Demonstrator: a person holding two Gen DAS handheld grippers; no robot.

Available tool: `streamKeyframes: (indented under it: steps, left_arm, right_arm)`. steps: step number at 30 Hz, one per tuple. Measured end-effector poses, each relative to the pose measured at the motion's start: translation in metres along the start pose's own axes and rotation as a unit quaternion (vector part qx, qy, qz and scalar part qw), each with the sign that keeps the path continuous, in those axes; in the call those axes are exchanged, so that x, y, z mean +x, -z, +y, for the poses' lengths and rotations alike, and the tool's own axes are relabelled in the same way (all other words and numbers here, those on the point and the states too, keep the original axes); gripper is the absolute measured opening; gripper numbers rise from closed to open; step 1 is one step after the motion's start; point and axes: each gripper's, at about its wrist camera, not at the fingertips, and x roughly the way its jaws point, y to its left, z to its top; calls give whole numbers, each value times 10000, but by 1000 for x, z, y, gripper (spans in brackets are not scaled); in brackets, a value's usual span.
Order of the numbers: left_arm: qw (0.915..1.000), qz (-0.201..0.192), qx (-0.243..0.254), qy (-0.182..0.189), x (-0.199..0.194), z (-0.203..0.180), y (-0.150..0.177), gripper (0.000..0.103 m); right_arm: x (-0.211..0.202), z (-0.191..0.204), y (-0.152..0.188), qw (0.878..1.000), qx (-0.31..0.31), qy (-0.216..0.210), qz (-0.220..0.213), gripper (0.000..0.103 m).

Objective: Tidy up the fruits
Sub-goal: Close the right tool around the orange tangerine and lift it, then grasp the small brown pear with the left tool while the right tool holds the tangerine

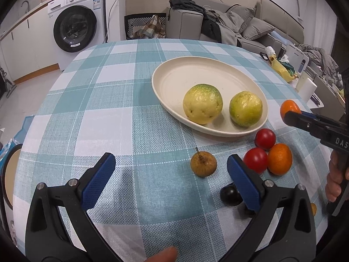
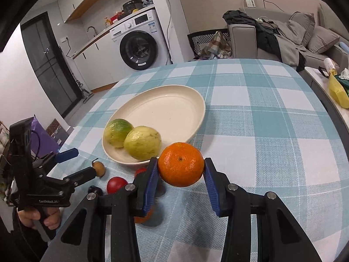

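Note:
A cream oval plate (image 1: 174, 78) (image 2: 165, 107) holds two yellow-green fruits (image 1: 202, 107) (image 1: 245, 108) (image 2: 142, 143). My right gripper (image 2: 181, 170) is shut on an orange mandarin (image 2: 181, 164) (image 1: 289, 107), held above the cloth just right of the plate. My left gripper (image 1: 171, 163) is open and empty, low over the table. A small brown fruit (image 1: 203, 163) (image 2: 99, 168) lies between its fingers, nearer the right one. Two red tomatoes (image 1: 255, 159) (image 1: 265, 138), another mandarin (image 1: 279, 159) and a dark round fruit (image 1: 230, 194) lie right of it.
The table has a blue and white checked cloth (image 1: 109, 120). A washing machine (image 1: 76, 21) and a grey sofa (image 1: 250, 19) stand beyond the far edge. A side table with a yellow bag (image 1: 283, 67) is at the right.

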Motion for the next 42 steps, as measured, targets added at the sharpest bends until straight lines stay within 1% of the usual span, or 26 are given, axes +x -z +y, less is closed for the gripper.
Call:
streamKeyframes:
  steps: [2,8,10,11,13,14,16,18,22,28,39,42]
  left_arm:
    - [10000,47,4,-5,2,0,-1,100]
    - [9998,120,98,97,8,-2,-1,83]
    - [9997,120,154,156,8,-5,-1,74]
    - [9995,131,178,218,8,-6,-1,72]
    - [9990,175,226,344,8,-9,1,60]
    - [9988,211,247,379,8,-10,1,57]
    - [9981,259,273,493,10,-11,2,49]
    - [9973,278,285,617,10,-12,3,42]
    - [9966,305,350,682,12,-15,3,24]
    - [9968,259,339,683,10,-14,4,24]
    - [9965,-115,302,774,-9,-12,-1,24]
    - [9961,-158,289,817,-13,-14,-3,24]
  right_arm:
    - [1,2,1,10000,-7,-53,25,42]
    - [2,5,3,10000,-47,-67,42,42]
    - [2,5,3,9999,-50,-78,43,42]
    - [2,5,3,10000,-49,-79,33,42]
    - [2,4,3,10000,-38,-88,28,42]
    - [2,4,3,9999,-36,-94,24,42]
    - [2,4,3,9999,-32,-93,26,42]
    - [2,4,3,9999,-35,-102,27,42]
    - [2,4,3,10000,-31,-89,31,42]
    - [2,4,2,9999,-35,-104,19,42]
    - [-2,6,1,9999,-113,-86,-66,42]
    - [-2,8,0,9998,-136,-113,-83,42]
